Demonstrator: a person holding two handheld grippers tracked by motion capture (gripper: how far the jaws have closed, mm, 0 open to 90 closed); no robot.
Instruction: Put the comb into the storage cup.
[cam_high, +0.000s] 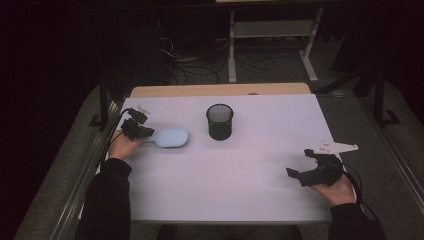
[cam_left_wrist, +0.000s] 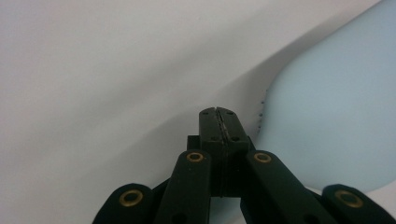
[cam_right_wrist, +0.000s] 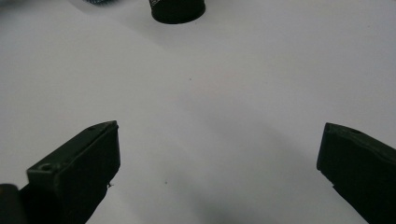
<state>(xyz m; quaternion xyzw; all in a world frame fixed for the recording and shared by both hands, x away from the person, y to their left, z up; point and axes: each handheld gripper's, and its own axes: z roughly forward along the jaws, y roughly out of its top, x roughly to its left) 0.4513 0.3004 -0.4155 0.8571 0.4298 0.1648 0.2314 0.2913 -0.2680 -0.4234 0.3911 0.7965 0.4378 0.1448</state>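
high view: the light blue brush (cam_high: 170, 137) is seen lying left of the mesh cup (cam_high: 219, 121), its handle seemingly pinched by the left gripper's (cam_high: 141, 132) pressed-together jaws, so lifting toward the cup is judged next, while the right gripper (cam_high: 296, 174) is held spread wide, idle.

**Where my three cameras sit**

The high view hangs above my side of the table (cam_high: 225, 190) and looks forward and down, far enough back to take in the whole top and the floor beyond. My left gripper view rides close, just above the tabletop, along shut jaws. My right gripper view looks level across the surface, between parted jaws; its upper middle shares the black mesh cup (cam_right_wrist: 177, 10) with the high view's centre (cam_high: 219, 121).
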